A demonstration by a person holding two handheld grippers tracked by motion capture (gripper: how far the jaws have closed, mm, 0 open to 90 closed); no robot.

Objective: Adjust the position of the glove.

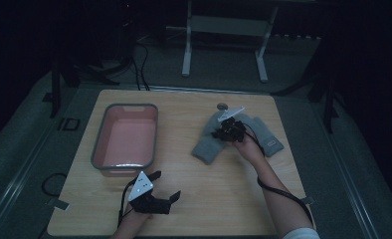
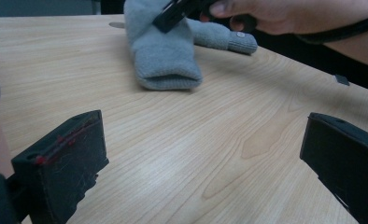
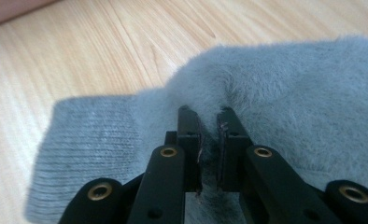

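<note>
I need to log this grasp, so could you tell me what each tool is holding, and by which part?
The right tool pinches a fold in the middle of the grey mitten. The left tool holds nothing, its jaws wide apart.

We've got open tabletop [image 1: 209, 194] between the two hands, nothing lying there. On the left the pink basin [image 1: 126, 140] blocks that side (its walls stand up from the table). Far right, the grey mittens [image 1: 210, 144] cover the table, with the right gripper [image 1: 227, 128] pinching one.

High view above the table [image 1: 209, 199]; both gripper views low and close; shared grey mitten [image 1: 209, 144]
</note>
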